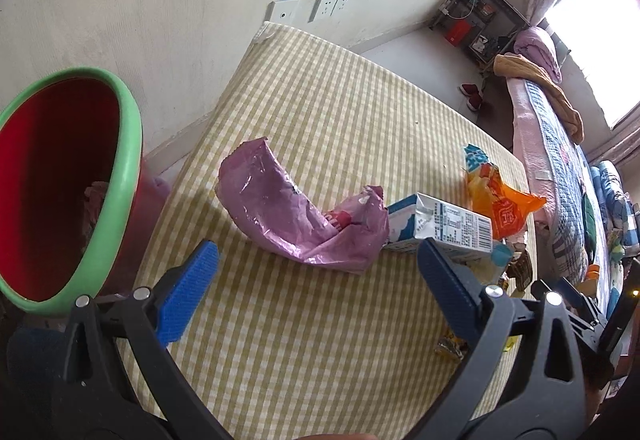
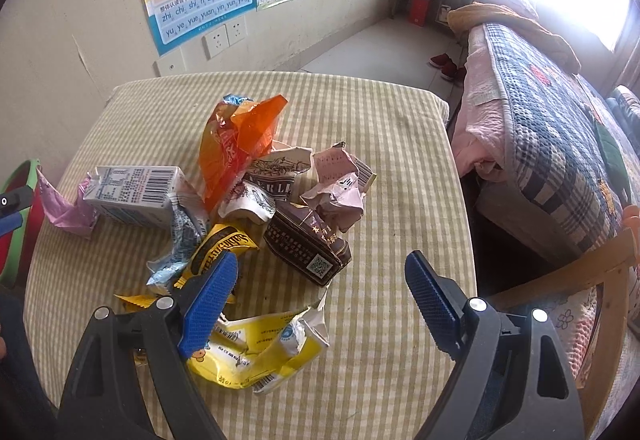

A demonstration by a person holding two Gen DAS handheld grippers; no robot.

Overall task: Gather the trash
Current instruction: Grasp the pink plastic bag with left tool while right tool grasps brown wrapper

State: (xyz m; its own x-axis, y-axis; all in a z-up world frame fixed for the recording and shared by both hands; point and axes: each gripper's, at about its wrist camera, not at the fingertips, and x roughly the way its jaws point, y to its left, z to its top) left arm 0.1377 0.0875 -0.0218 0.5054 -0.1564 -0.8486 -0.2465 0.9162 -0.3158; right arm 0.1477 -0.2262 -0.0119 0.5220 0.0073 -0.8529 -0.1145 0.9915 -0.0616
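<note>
Checked yellow-green tablecloth (image 2: 400, 168) carries a crumpled wrapper heap (image 2: 280, 200) beside the green-rimmed red bin (image 1: 60, 180); left gripper (image 1: 320, 280) and right gripper (image 2: 320, 292) jaws apart, empty.

Glossy crinkled pink wrapper (image 1: 296, 216); printed paper carton (image 2: 136, 196); matt checked cloth table cover (image 2: 400, 200).

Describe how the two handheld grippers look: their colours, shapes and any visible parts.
Both the left gripper and the right gripper look alike: black plastic curved arms with triangular cut-outs, round silver pivot bolts, and two flat blue pads with a fine dotted texture.
</note>
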